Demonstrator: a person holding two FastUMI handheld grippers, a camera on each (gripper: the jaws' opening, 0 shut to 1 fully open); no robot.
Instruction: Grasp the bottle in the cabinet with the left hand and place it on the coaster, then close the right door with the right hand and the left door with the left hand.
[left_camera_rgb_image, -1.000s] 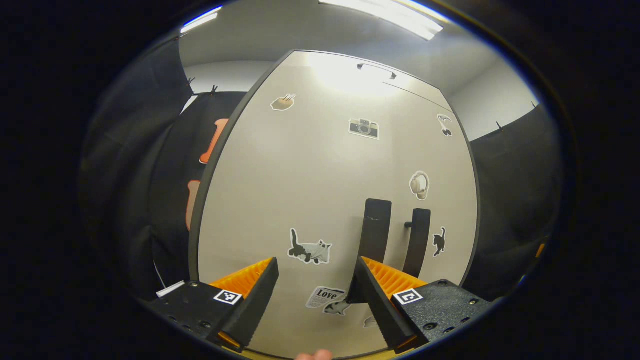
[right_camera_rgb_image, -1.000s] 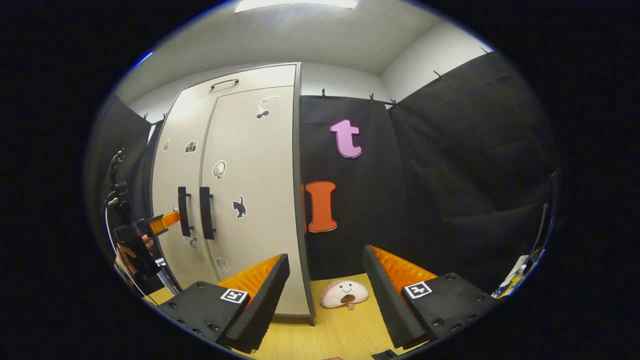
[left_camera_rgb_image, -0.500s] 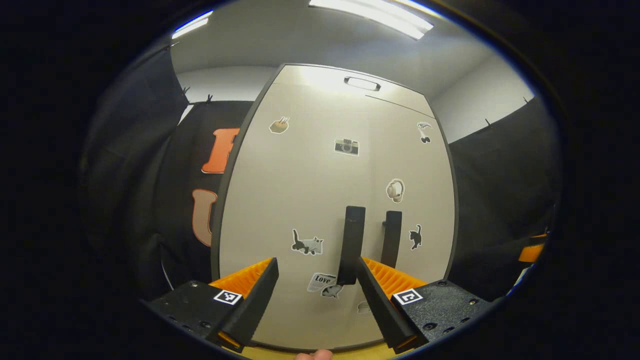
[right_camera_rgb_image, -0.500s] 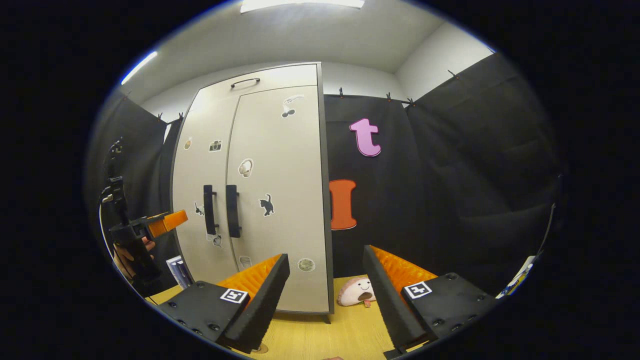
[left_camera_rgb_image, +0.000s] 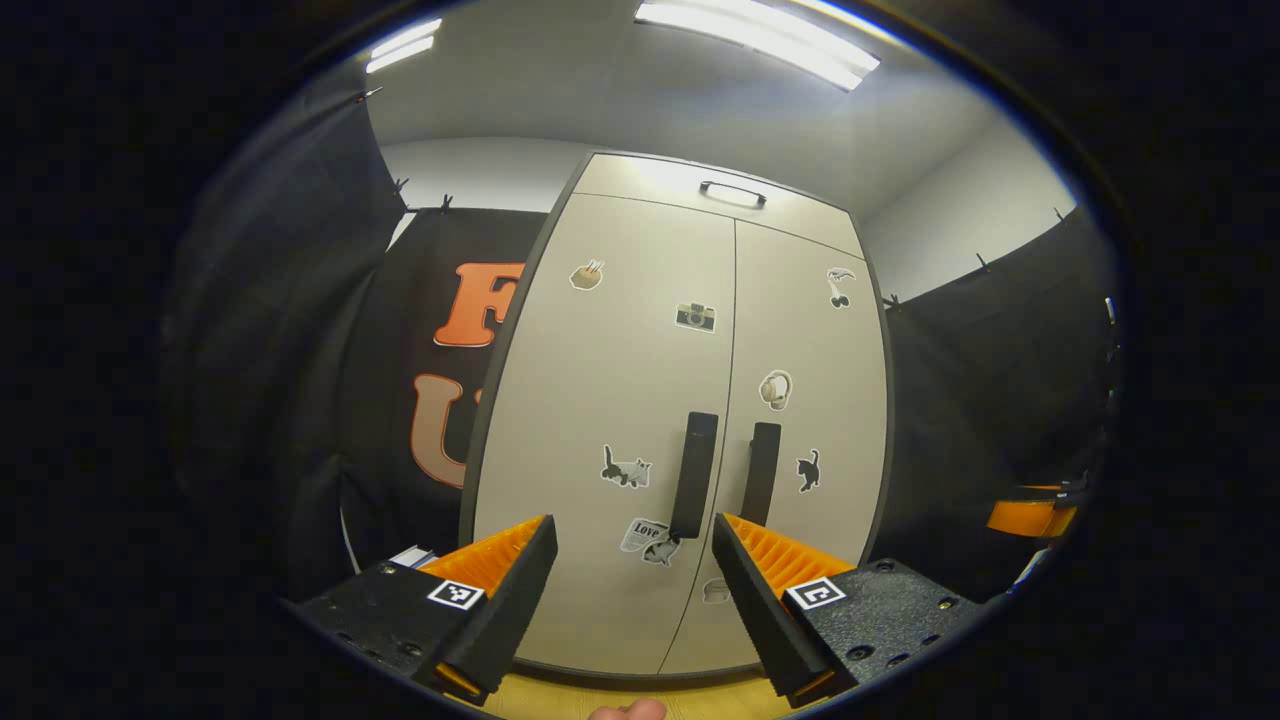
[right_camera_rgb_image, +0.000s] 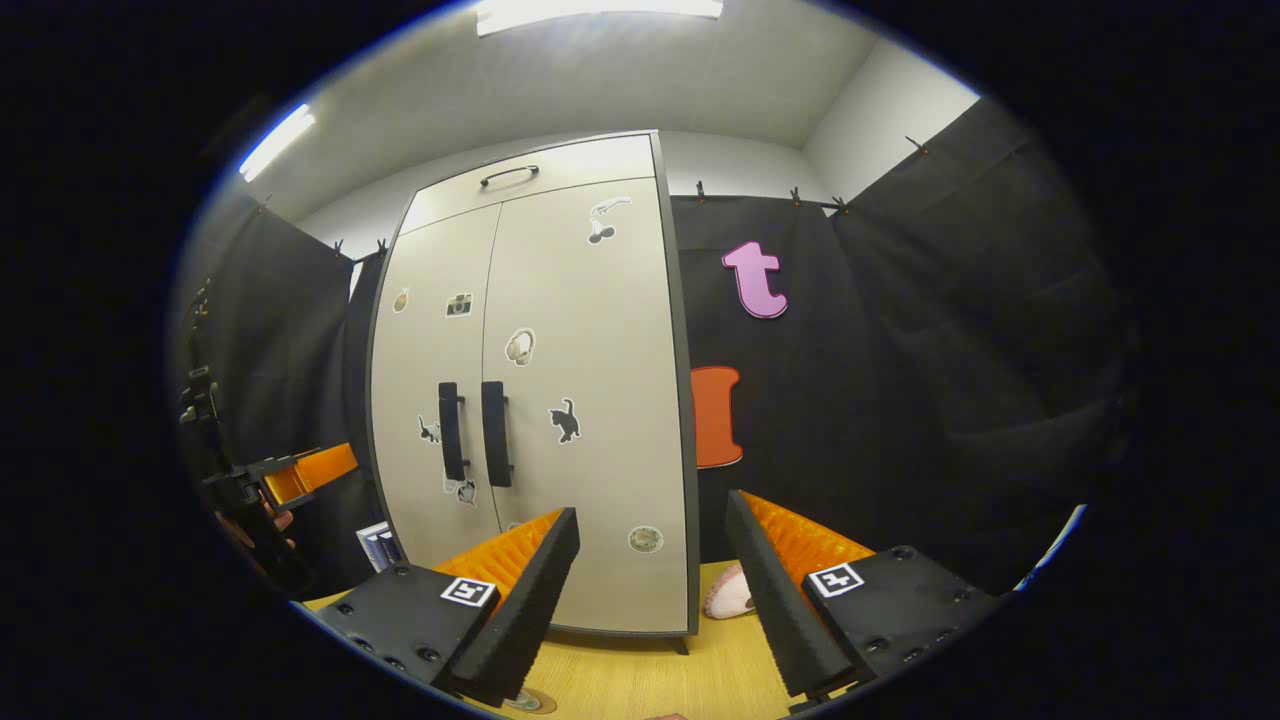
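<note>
Left gripper view: the cabinet (left_camera_rgb_image: 680, 420) looks farther off than a second ago, both doors flush, the left door (left_camera_rgb_image: 610, 420) and right door (left_camera_rgb_image: 810, 420) meeting at their handles. The left gripper (left_camera_rgb_image: 630, 590) is spread wide, holding nothing.

Right gripper view: the cabinet now sits more centred. The right gripper (right_camera_rgb_image: 650, 590) gapes, touching nothing. The coaster (right_camera_rgb_image: 528, 702) lies on the wooden table (right_camera_rgb_image: 650, 680) at the bottom edge.

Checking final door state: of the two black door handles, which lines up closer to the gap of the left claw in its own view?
The left door's handle, beside the cat-and-newspaper stickers; the right door's handle sits behind the claw's right finger.
</note>
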